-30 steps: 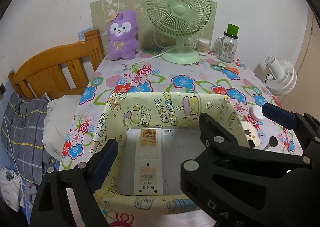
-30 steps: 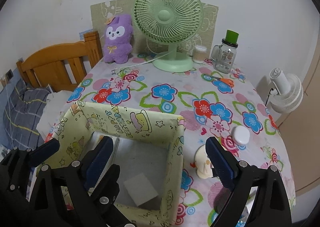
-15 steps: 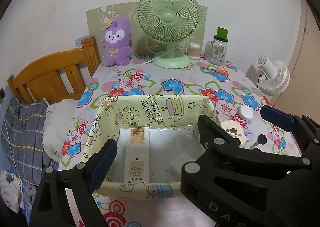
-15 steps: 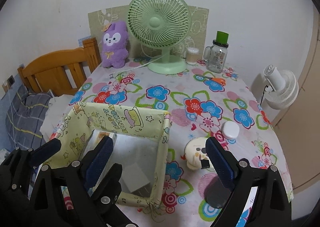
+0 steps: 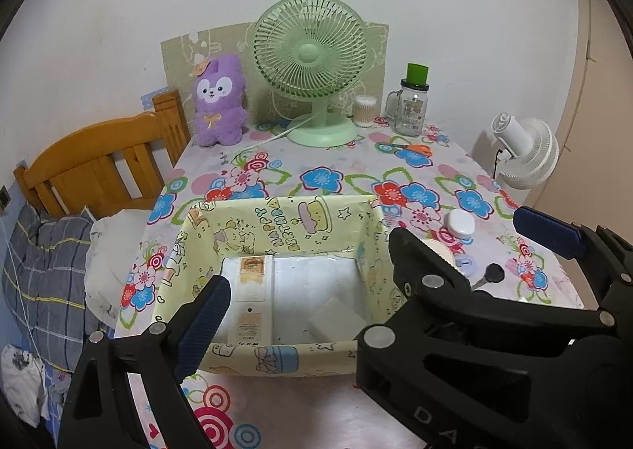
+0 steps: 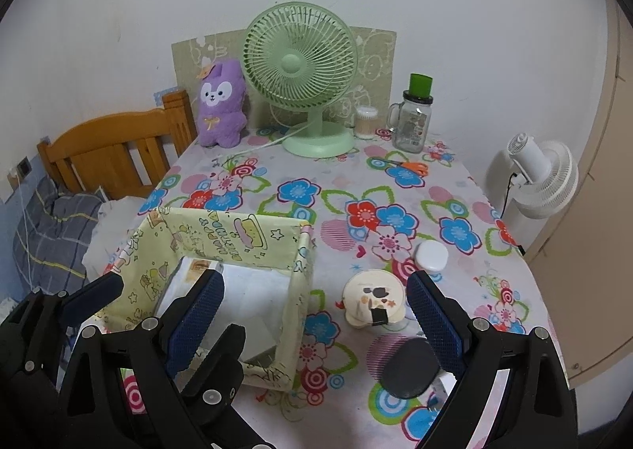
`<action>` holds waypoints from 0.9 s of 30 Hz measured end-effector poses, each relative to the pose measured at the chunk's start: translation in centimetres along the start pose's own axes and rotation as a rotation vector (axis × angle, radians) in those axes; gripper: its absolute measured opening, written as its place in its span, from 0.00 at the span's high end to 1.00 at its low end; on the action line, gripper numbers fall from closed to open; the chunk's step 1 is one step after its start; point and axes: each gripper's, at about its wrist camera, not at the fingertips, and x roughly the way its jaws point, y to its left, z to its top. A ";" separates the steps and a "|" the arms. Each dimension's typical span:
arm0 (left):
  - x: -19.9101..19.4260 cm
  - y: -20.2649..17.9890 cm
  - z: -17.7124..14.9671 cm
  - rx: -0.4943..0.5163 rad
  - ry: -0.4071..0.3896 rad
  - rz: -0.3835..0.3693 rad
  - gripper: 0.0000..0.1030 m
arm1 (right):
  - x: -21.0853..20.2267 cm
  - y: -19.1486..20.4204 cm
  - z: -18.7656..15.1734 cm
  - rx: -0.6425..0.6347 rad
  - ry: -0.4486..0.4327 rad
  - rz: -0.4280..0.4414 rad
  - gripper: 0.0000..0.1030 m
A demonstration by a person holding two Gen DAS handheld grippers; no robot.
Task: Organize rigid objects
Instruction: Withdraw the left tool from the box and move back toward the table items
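A yellow cartoon-print fabric box (image 5: 285, 219) (image 6: 237, 235) stands at the near left of the flowered table. Inside it lie a long white remote-like bar (image 5: 251, 298) and a white block (image 5: 336, 316). My left gripper (image 5: 312, 287) hovers open over the box's near side, empty; its right finger is hidden behind the right gripper's black finger (image 5: 427, 283). My right gripper (image 6: 314, 283) is open and empty, straddling the box's right wall. Right of the box lie a round cream case (image 6: 374, 298), a small white case (image 6: 431, 255) and a black oval piece (image 6: 409, 368).
At the back stand a green fan (image 5: 312, 65), a purple plush (image 5: 219, 105), a green-lidded jar (image 5: 411, 105) and a swab pot (image 5: 364, 110). Orange-handled scissors (image 6: 407, 166) lie back right. A wooden headboard (image 5: 99, 172) and bedding are left; a white fan (image 6: 542, 180) is right.
Both grippers have drawn back and risen from the box, which now looks smaller and farther. More of the table's near edge and the items right of the box show.
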 end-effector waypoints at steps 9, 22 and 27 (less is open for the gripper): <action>-1.5 -1.6 0.0 0.021 -0.030 -0.016 0.08 | -2.0 -1.5 -0.2 0.020 -0.029 -0.016 0.07; -2.5 -4.4 -0.2 0.054 -0.046 -0.043 0.03 | -3.9 -4.2 -0.9 0.041 -0.048 -0.034 0.07; -2.6 -5.5 -0.5 0.067 -0.046 -0.056 0.01 | -4.4 -5.3 -1.3 0.046 -0.052 -0.044 0.07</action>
